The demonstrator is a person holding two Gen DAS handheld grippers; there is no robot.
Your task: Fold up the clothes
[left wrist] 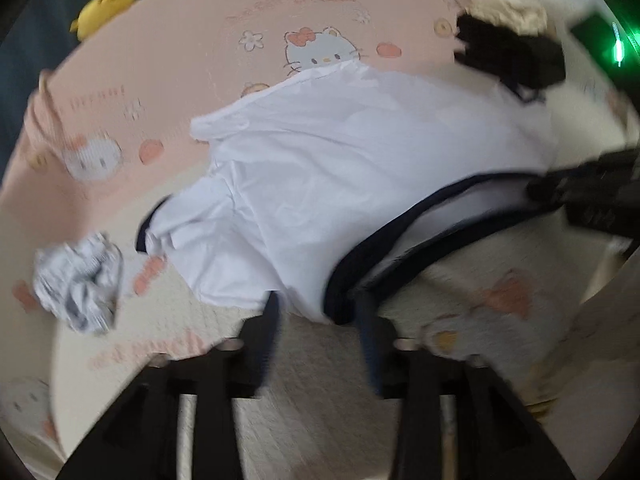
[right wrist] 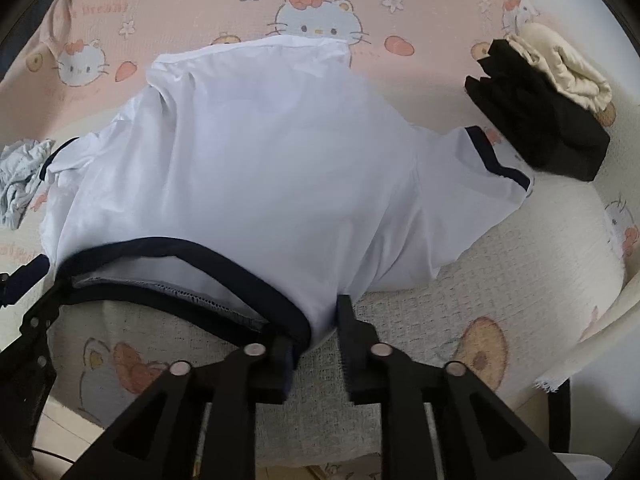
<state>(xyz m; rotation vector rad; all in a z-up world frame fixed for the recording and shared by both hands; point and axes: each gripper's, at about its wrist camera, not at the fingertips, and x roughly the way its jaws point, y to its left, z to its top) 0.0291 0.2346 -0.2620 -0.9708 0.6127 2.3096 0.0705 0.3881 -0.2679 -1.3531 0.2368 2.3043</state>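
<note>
White navy-trimmed shirt lies rumpled on bedsheet.

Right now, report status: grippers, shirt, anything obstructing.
Left gripper open, right gripper open, at neckline. White shirt spread, unfolded. Black folded pile, crumpled cloth alongside.

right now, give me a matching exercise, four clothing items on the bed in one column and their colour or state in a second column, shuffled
Items:
1. t-shirt
2. folded garment
3. crumpled cloth
4. bundled fabric

Descriptions:
A. cream, resting against the far side of the black item
B. white with navy trim, spread out across the middle of the bedsheet
C. pale blue-grey, scrunched in a heap at the left
D. black, folded, at the right

Pairs: 1-B, 2-D, 3-C, 4-A
</note>
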